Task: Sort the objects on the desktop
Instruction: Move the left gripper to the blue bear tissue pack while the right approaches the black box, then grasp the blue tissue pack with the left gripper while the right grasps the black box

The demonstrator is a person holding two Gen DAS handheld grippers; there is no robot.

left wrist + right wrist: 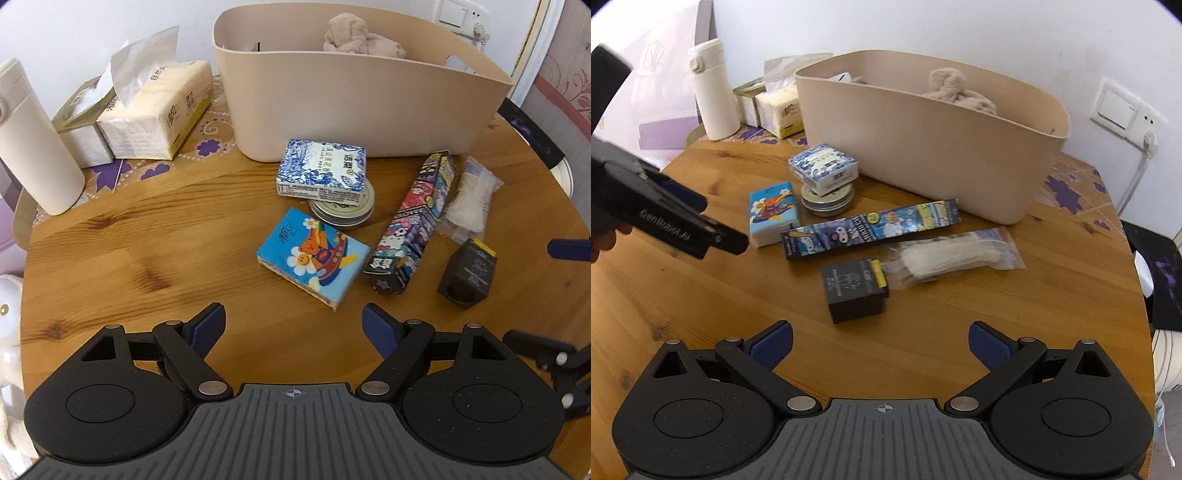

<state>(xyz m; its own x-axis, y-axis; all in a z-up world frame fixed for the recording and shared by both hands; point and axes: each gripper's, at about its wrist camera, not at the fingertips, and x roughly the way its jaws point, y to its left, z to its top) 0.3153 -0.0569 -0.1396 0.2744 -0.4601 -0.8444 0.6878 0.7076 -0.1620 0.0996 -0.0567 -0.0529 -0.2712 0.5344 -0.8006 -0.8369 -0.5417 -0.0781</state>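
On the wooden table lie a blue cartoon tissue pack [313,255] [773,212], a blue-white patterned box [322,171] [823,168] resting on a round tin [345,210] [827,201], a long cartoon box [412,223] [871,228], a clear bag of white pads [469,201] [955,254] and a small black box [467,273] [855,290]. A beige bin [362,99] [934,144] stands behind them with a plush toy inside. My left gripper [293,325] is open just short of the tissue pack. My right gripper [881,345] is open just short of the black box.
A white flask [35,140] [714,92] and two tissue packs [159,110] [777,105] stand at the back left. The left gripper's body [665,221] shows at the left of the right wrist view. The table edge curves off at the right [1137,295].
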